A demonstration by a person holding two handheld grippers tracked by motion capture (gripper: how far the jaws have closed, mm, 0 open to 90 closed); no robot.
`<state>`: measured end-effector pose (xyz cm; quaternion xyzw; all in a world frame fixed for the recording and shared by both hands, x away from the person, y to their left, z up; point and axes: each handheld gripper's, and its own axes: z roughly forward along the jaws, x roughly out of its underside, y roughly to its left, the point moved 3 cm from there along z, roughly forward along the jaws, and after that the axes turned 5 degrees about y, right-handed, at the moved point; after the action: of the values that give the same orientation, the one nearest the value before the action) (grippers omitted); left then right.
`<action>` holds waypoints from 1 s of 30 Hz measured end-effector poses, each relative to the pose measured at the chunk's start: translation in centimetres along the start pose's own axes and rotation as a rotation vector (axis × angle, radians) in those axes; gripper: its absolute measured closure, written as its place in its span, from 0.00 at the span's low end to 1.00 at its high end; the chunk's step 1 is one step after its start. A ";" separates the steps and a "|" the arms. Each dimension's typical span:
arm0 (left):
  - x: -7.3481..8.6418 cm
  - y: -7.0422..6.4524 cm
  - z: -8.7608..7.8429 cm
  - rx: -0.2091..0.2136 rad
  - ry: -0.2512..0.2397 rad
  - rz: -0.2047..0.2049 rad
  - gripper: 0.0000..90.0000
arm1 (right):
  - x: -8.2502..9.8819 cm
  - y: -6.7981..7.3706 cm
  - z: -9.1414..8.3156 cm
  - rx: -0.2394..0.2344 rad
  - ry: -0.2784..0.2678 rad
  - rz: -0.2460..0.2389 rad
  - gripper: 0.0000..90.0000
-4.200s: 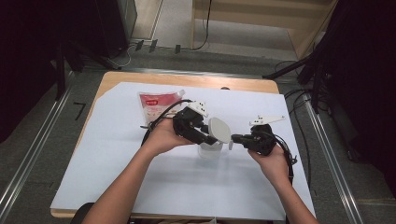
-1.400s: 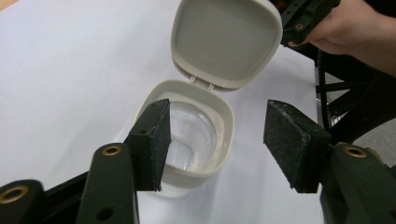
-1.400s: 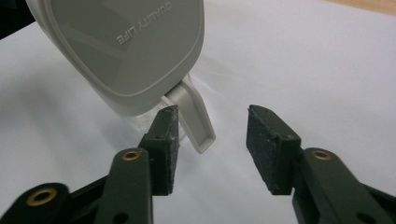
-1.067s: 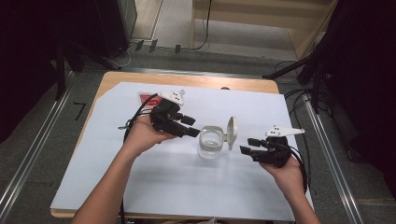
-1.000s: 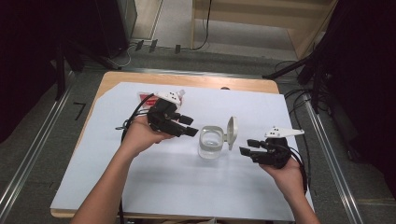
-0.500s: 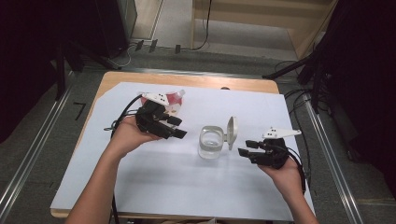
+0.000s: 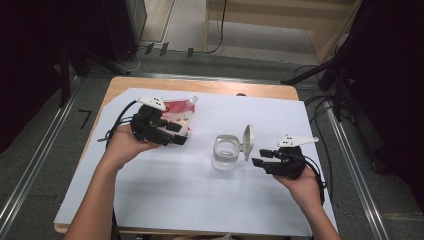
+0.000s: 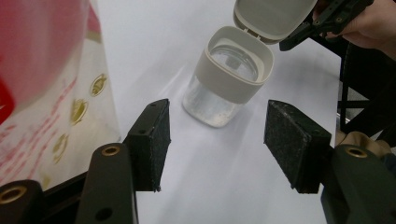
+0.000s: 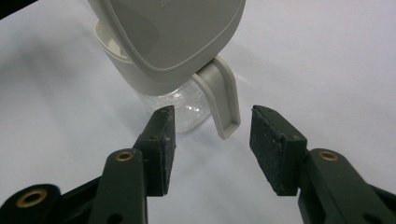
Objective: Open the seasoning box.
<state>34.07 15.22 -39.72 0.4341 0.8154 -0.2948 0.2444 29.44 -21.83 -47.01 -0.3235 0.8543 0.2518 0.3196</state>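
With the jar (image 7: 227,151) already standing lid-up mid-sheet, you look to be between opening and filling. Your left gripper (image 7: 176,134) has jaws spread, nothing between them, just opened wider, and sits beside the red-and-white pouch (image 7: 176,114) at the far left. Your right gripper (image 7: 261,156) is also released, parked just right of the jar's flipped lid (image 7: 247,141). Likely next: take the pouch, steady the jar. White sheet (image 7: 200,200) covers a wooden table (image 7: 200,86); grey floor, cables, dark stands behind.

One jar (image 7: 226,152); one red pouch (image 7: 176,114)
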 end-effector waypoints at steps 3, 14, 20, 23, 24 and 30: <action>0.5 0.4 -0.6 -0.014 -0.008 -0.017 0.46 | -0.1 0.0 0.1 -0.003 0.003 -0.001 0.57; 2.2 1.7 -2.8 -0.099 -0.011 -0.066 0.50 | -0.6 0.1 0.8 -0.021 0.009 -0.023 0.57; 2.8 2.4 -3.9 -0.132 -0.041 -0.071 0.49 | -0.6 0.2 0.9 -0.025 0.011 -0.025 0.57; 3.1 3.0 -4.3 -0.138 -0.051 -0.079 0.49 | -0.5 0.2 0.9 -0.020 0.014 -0.026 0.56; 3.1 3.0 -4.3 -0.138 -0.051 -0.079 0.49 | -0.5 0.2 0.9 -0.020 0.014 -0.026 0.56; 3.7 4.3 -5.0 -0.175 -0.053 -0.131 0.48 | -0.6 0.4 0.8 -0.020 0.009 -0.026 0.55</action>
<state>35.10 22.72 -39.74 0.3489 0.8579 -0.2494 0.2831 29.77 -20.81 -46.99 -0.3386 0.8489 0.2547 0.3159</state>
